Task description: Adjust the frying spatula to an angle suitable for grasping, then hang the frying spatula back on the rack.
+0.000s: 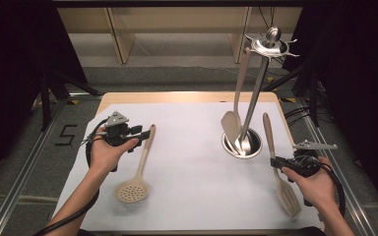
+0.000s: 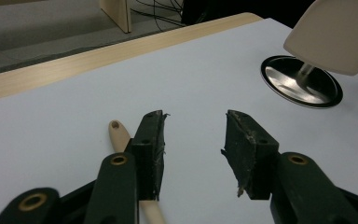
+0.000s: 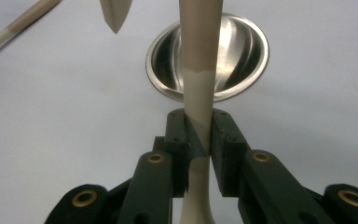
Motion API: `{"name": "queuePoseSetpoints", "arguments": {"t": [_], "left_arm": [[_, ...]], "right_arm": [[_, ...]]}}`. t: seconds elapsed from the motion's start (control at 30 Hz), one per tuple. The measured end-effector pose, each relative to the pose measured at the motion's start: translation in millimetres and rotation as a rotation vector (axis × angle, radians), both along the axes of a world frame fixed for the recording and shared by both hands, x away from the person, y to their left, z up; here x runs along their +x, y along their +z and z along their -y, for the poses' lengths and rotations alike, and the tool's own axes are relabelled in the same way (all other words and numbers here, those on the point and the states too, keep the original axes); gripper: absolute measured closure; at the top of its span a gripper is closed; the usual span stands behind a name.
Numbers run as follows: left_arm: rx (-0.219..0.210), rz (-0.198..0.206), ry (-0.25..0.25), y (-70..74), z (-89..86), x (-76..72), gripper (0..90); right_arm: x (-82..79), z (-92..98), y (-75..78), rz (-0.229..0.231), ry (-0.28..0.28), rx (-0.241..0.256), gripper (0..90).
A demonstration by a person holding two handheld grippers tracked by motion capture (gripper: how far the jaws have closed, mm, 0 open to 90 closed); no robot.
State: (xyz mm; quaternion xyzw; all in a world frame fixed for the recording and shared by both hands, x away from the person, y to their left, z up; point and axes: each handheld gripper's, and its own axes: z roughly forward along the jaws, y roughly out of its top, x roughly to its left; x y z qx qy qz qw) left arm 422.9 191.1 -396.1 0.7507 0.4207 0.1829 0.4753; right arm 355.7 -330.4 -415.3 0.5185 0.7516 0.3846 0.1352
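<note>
A beige skimmer spoon (image 1: 134, 188) lies on the white sheet, its handle (image 2: 117, 133) pointing away from me. My left gripper (image 1: 139, 132) (image 2: 196, 117) is open at the handle's far end; the handle runs under the left jaw, not between the jaws. My right gripper (image 1: 274, 162) (image 3: 198, 116) is shut on the handle of a beige slotted spatula (image 1: 286, 194) (image 3: 196, 84), near its middle. I cannot tell if the spatula rests on the table. A steel utensil stand (image 1: 270, 45) rises from a round base (image 1: 241, 143) (image 2: 303, 83) (image 3: 242, 51).
Another beige spatula (image 1: 231, 123) (image 2: 332, 37) hangs from the stand, its head just above the base. The white sheet (image 1: 192, 172) covers most of the wooden table (image 1: 177, 97). Metal rails run along both sides, and wooden furniture legs stand beyond the far edge.
</note>
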Motion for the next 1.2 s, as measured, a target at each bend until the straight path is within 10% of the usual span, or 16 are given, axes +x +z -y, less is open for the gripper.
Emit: {"name": "queuePoseSetpoints", "arguments": {"t": [0.63, 1.2], "left_arm": [[-0.005, 0.023, -0.027, 7.0, 4.6, -12.2, 55.7], [-0.118, 0.198, -0.282, 64.1, 81.3, -41.2, 42.7]], "right_arm": [[-9.4, -9.5, 17.8, 0.142, -0.021, -0.013, 79.0], [-25.9, -29.8, 49.5, 0.32, -0.001, -0.011, 79.0]]}}
